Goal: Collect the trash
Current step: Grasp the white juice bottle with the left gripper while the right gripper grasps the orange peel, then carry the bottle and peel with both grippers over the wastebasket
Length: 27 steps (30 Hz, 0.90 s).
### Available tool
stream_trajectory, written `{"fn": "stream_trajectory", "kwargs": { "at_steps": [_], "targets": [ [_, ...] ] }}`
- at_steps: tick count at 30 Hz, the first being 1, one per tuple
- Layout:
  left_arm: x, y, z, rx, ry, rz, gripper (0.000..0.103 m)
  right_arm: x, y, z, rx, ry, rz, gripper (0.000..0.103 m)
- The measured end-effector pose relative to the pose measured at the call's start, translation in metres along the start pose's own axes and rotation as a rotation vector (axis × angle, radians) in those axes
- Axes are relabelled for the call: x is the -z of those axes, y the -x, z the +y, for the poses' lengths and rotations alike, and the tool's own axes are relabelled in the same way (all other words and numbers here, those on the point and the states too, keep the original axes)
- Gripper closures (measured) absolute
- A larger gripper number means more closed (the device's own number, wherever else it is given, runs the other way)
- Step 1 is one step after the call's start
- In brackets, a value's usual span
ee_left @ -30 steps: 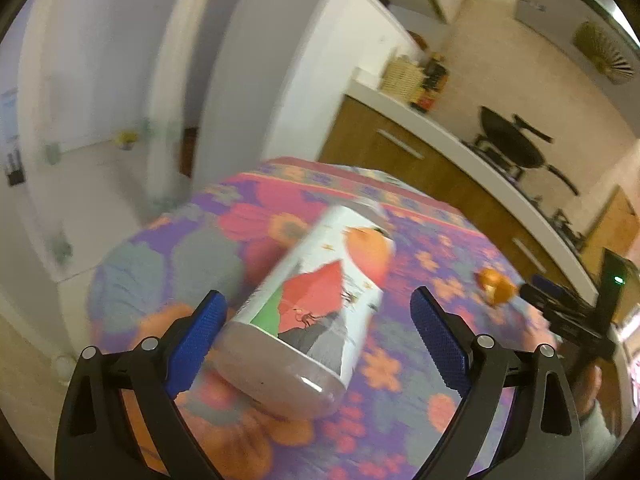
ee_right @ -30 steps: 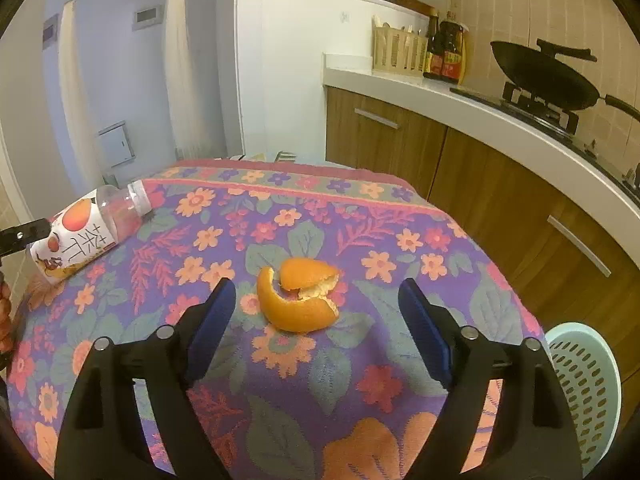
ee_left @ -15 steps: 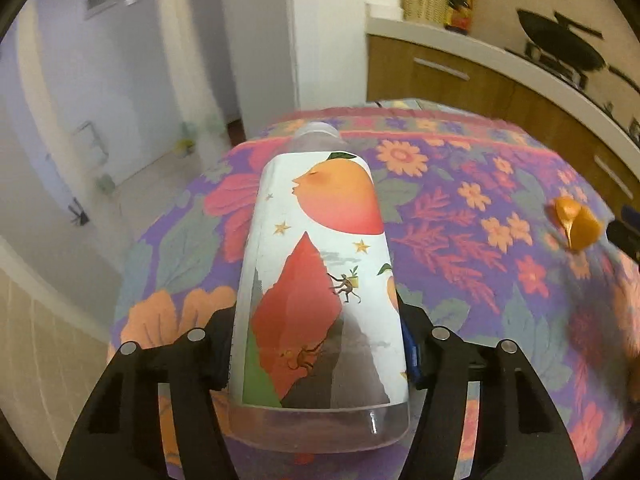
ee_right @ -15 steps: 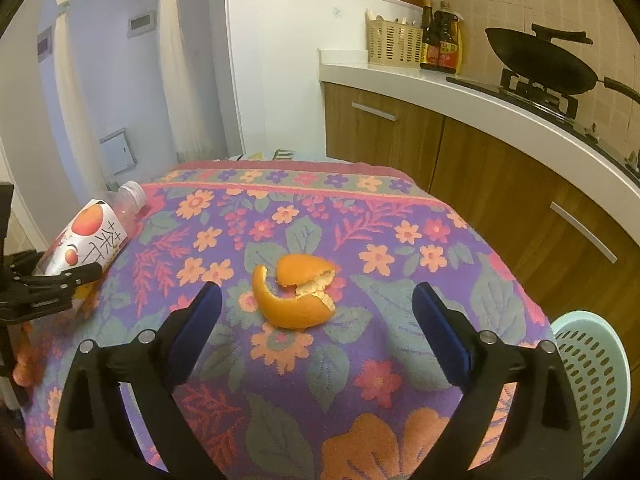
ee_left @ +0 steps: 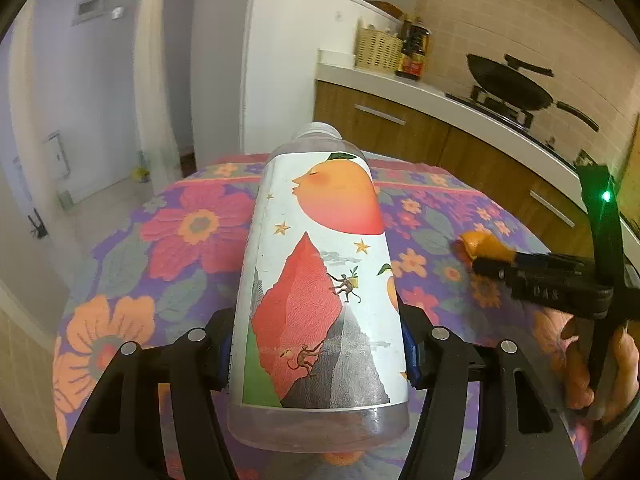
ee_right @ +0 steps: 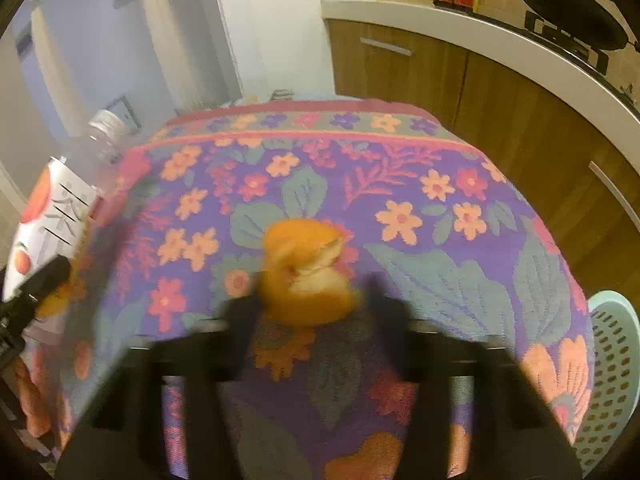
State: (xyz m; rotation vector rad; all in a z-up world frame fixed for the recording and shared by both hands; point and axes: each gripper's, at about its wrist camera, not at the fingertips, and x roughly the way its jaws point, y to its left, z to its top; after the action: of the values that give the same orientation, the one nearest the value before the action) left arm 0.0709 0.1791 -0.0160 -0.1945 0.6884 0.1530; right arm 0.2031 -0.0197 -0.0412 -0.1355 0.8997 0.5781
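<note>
My left gripper (ee_left: pixel 318 354) is shut on an empty plastic drink bottle (ee_left: pixel 320 280) with a peach-and-mountain label, cap pointing away, lifted over the floral tablecloth (ee_left: pixel 192 232). The bottle also shows at the left edge of the right wrist view (ee_right: pixel 52 216). An orange peel (ee_right: pixel 306 276) lies on the cloth between the blurred fingers of my right gripper (ee_right: pixel 306 306), which are closing around it. The peel also shows in the left wrist view (ee_left: pixel 478 242), beside the right gripper.
A pale green perforated basket (ee_right: pixel 608 384) stands off the table's right side. Wooden kitchen cabinets (ee_right: pixel 500 92) with a white counter run behind; a black wok (ee_left: pixel 508 84) sits on the stove. A white wall and doorway lie to the left.
My left gripper has raised the bottle it closed on. My right gripper has moved forward and narrowed around the orange peel.
</note>
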Motion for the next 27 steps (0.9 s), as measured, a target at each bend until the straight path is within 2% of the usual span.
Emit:
{"fn": "stream_trajectory", "kwargs": {
  "at_steps": [3,6,9,12,18,21,27],
  "targets": [
    [0.001,0.005,-0.01,-0.004,-0.022,0.008,0.044,0.002,0.005,0.007,-0.004,0.033,-0.023,0.084],
    [-0.003,0.014,-0.021,0.004,-0.035,-0.008,0.044,0.004,0.014,0.008,-0.03,0.039,-0.05,0.088],
    [-0.007,0.027,-0.043,0.026,-0.054,-0.031,0.044,0.009,0.034,-0.003,-0.09,0.004,-0.105,0.089],
    [-0.009,0.035,-0.065,0.051,-0.074,-0.047,0.044,0.018,0.05,-0.019,-0.146,-0.047,-0.119,0.09],
    [-0.012,0.04,-0.112,0.127,-0.093,-0.066,0.044,0.038,0.099,-0.056,-0.181,-0.102,-0.196,0.09],
    [-0.012,0.041,-0.143,0.165,-0.116,-0.075,0.044,0.049,0.126,-0.08,-0.18,-0.138,-0.241,0.09],
    [-0.007,0.038,-0.207,0.267,-0.169,-0.08,0.044,0.072,0.167,-0.127,-0.096,-0.202,-0.3,0.09]
  ]
}}
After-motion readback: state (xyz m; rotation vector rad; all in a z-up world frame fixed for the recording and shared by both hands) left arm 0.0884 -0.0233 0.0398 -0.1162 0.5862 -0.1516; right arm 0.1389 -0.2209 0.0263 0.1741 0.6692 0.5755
